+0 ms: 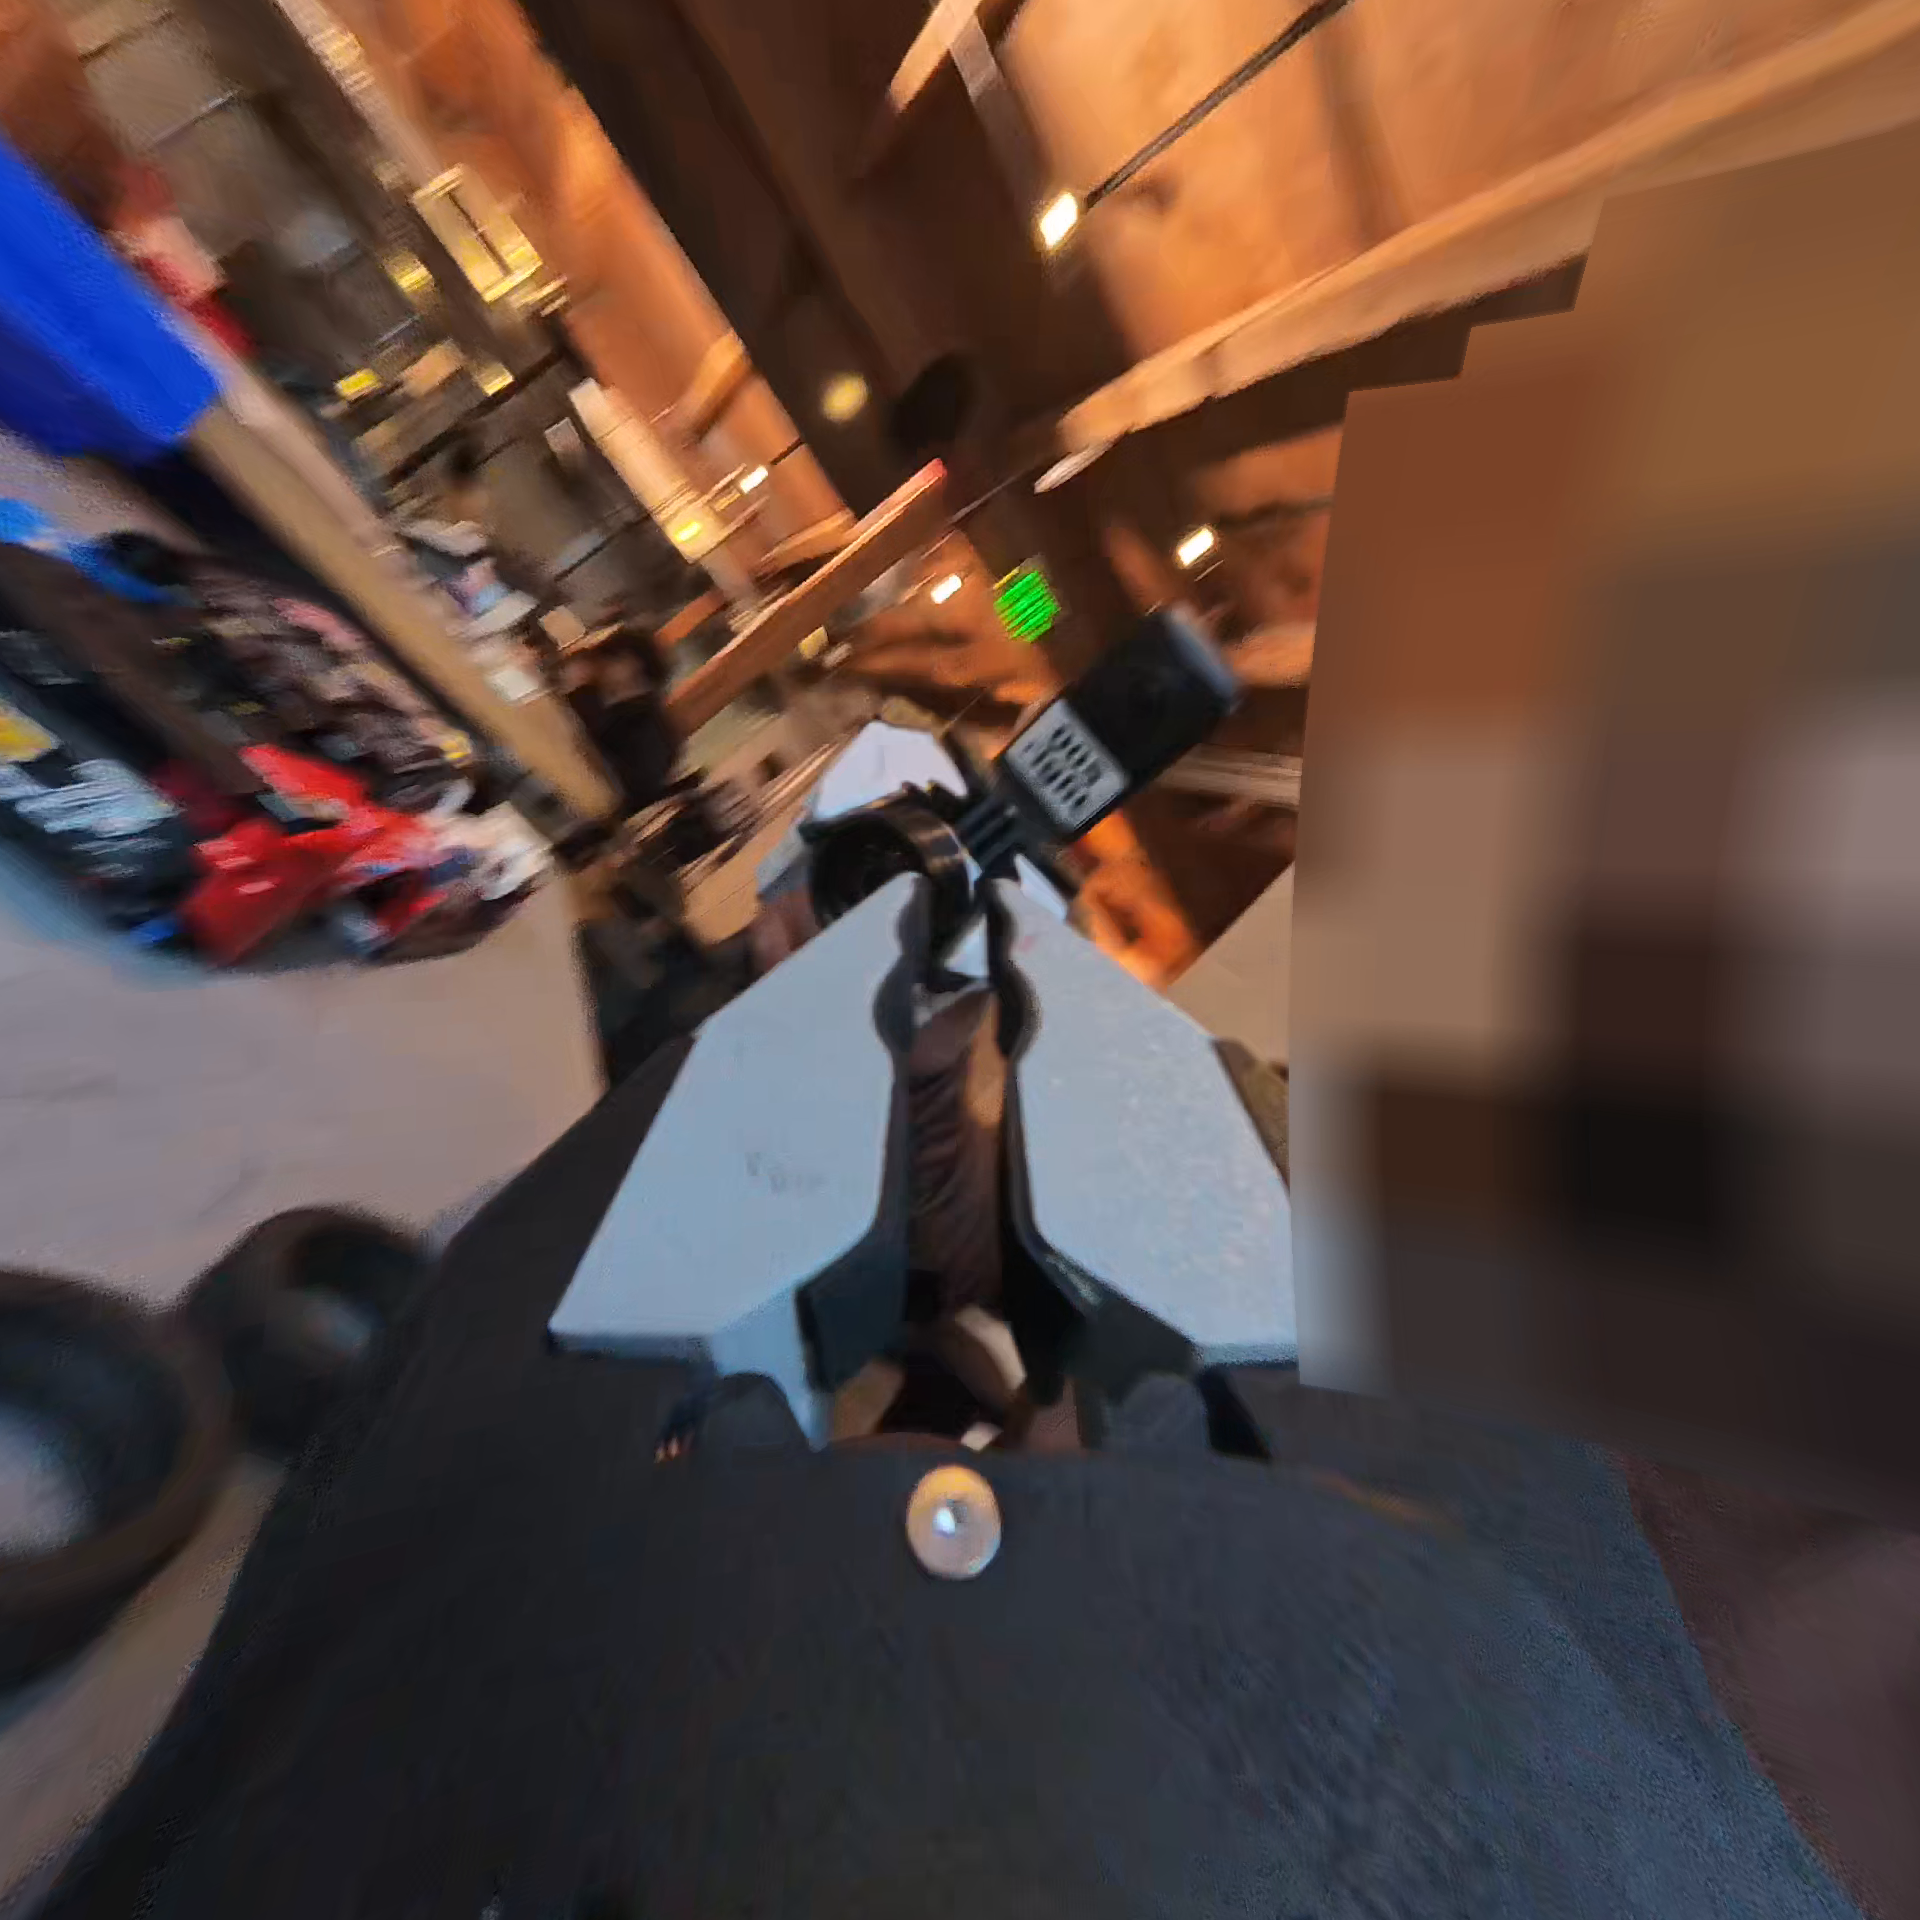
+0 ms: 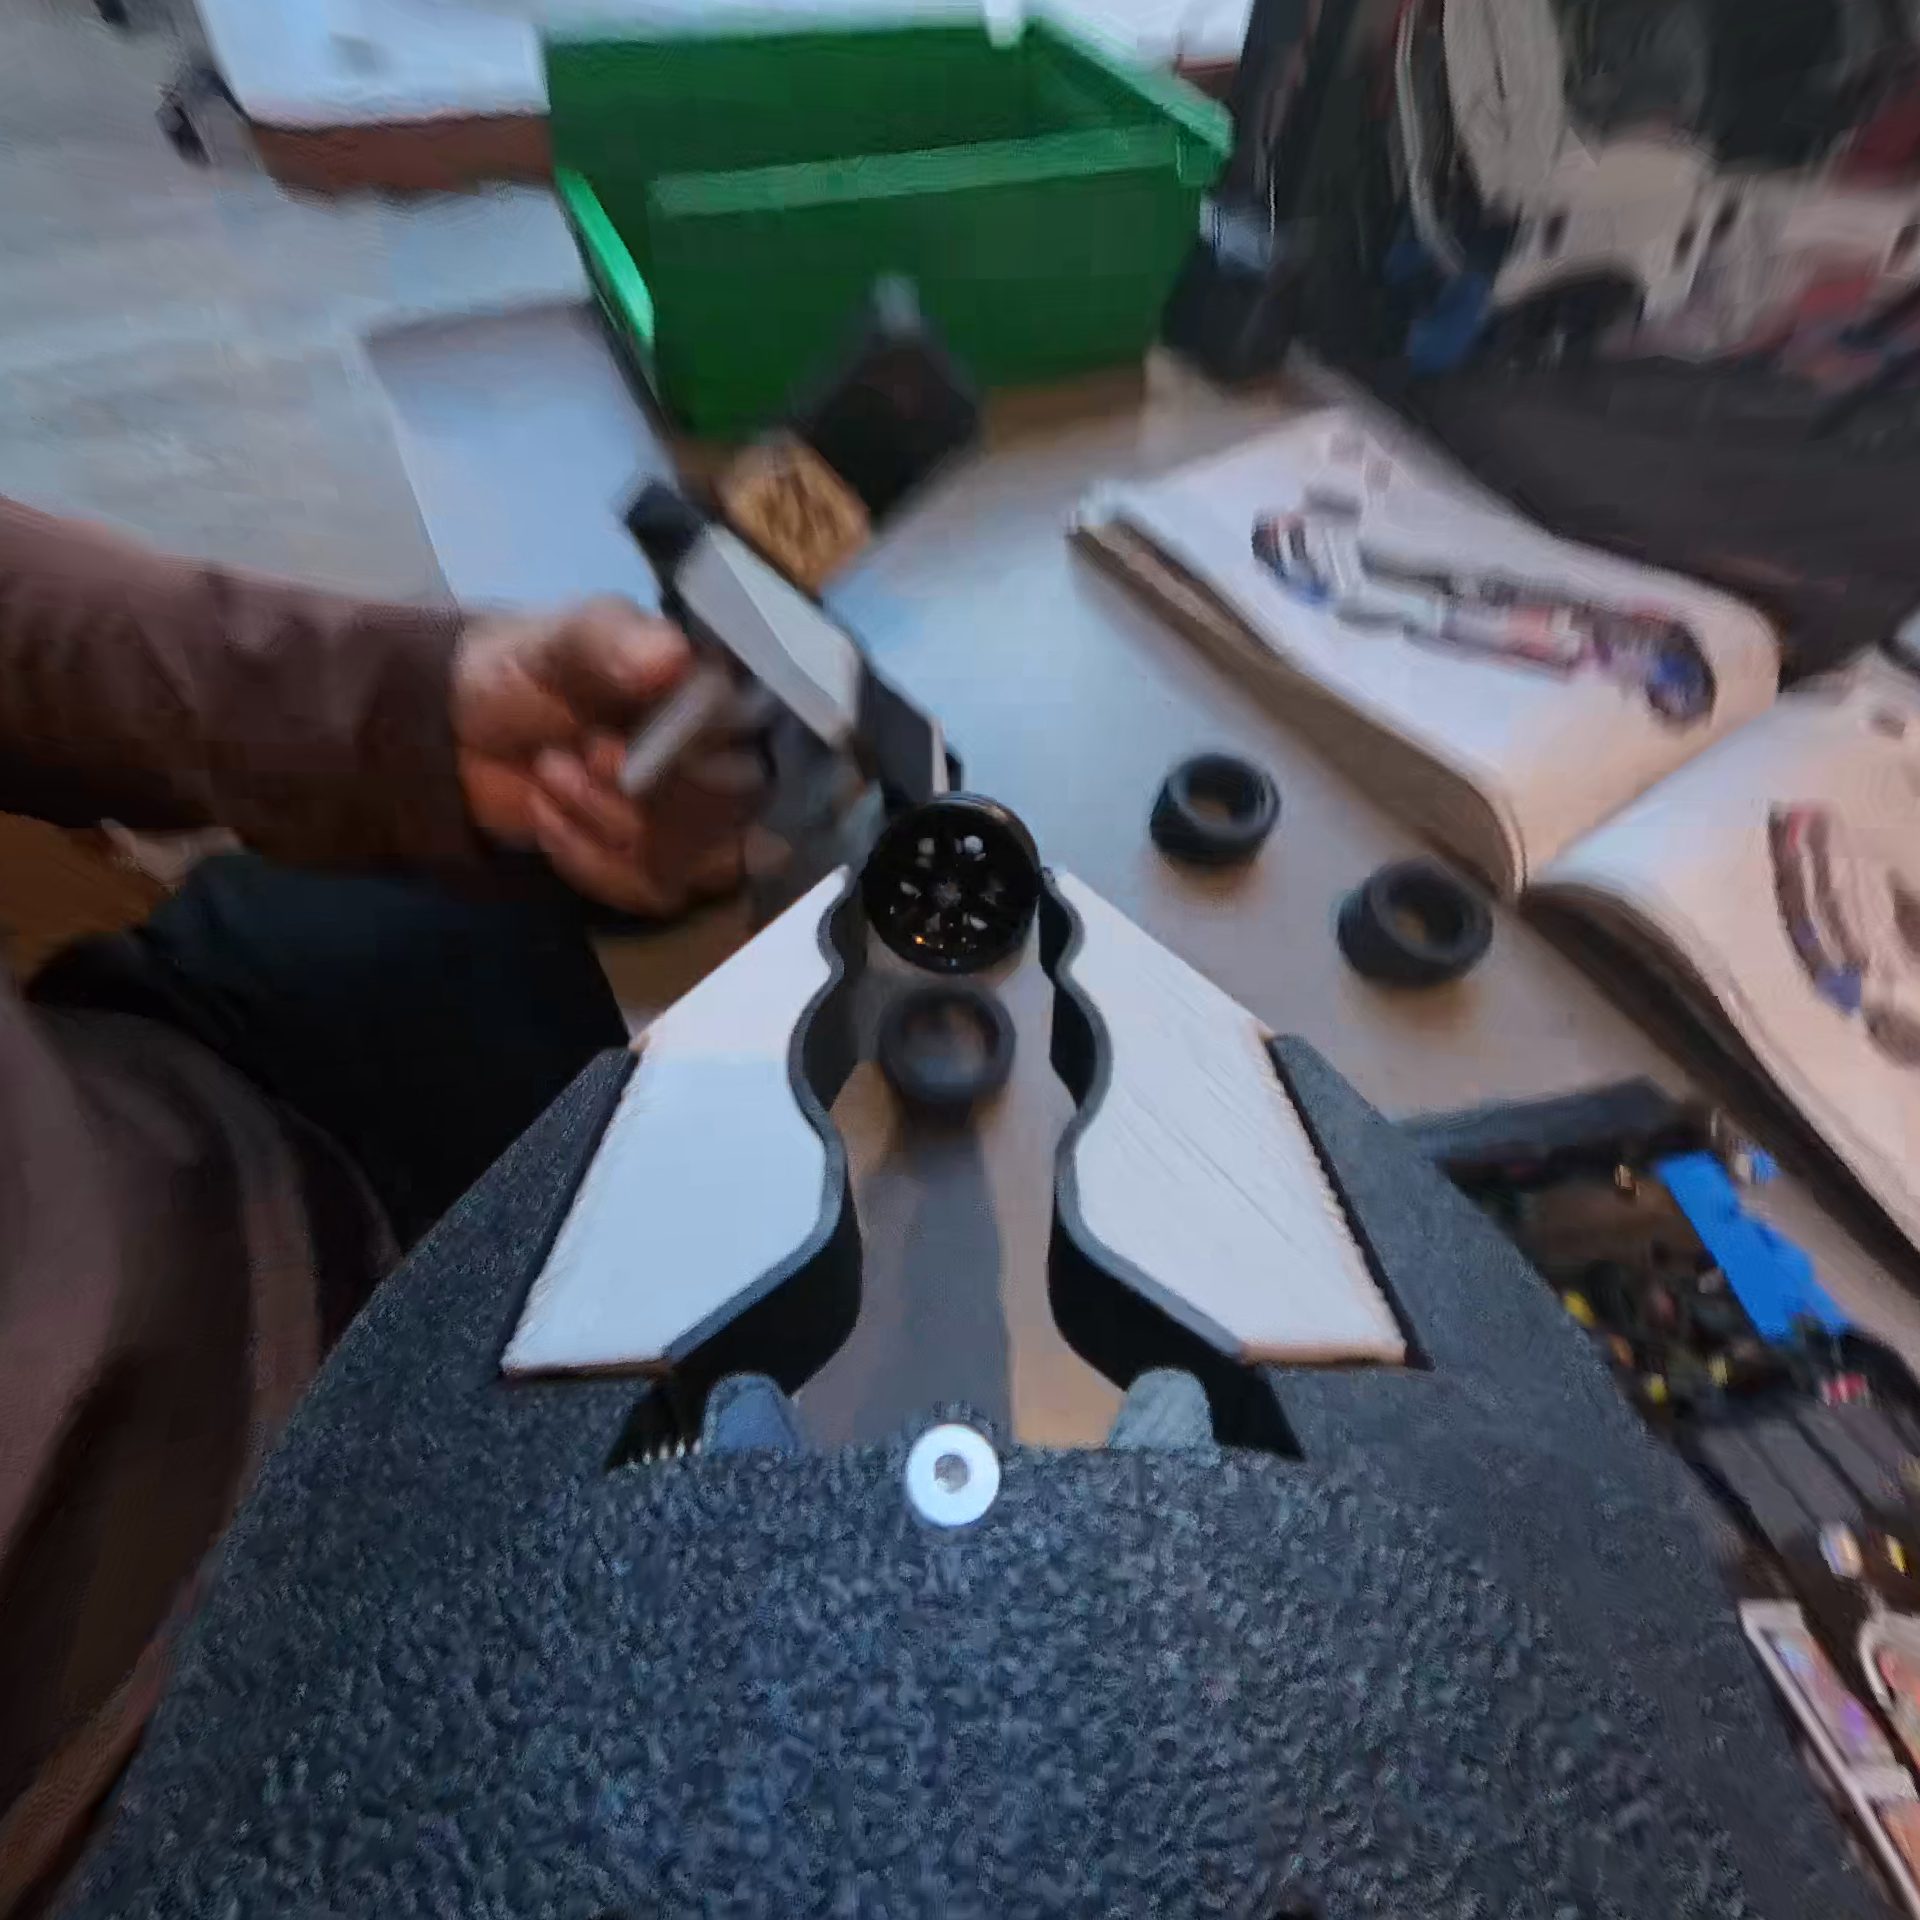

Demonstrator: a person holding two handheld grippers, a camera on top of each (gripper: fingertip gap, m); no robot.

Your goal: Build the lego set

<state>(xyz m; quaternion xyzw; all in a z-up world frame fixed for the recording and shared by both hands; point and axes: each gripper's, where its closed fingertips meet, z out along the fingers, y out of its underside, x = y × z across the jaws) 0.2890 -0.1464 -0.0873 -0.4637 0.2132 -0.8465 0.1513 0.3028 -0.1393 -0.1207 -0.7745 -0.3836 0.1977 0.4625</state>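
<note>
In the right wrist view my right gripper is shut on a black spoked wheel, held above the table. My left gripper comes in from the left in a person's hand, and its tips meet the wheel's far edge. In the blurred left wrist view my left gripper is almost closed and pinches the edge of the black wheel. The right gripper's camera shows just beyond. Three loose black tyres lie on the table; the last lies under my right fingers.
Two open instruction books lie at the right. A green bin stands at the back. A dark tray of small parts with a blue piece sits at the lower right. Two tyres show at lower left.
</note>
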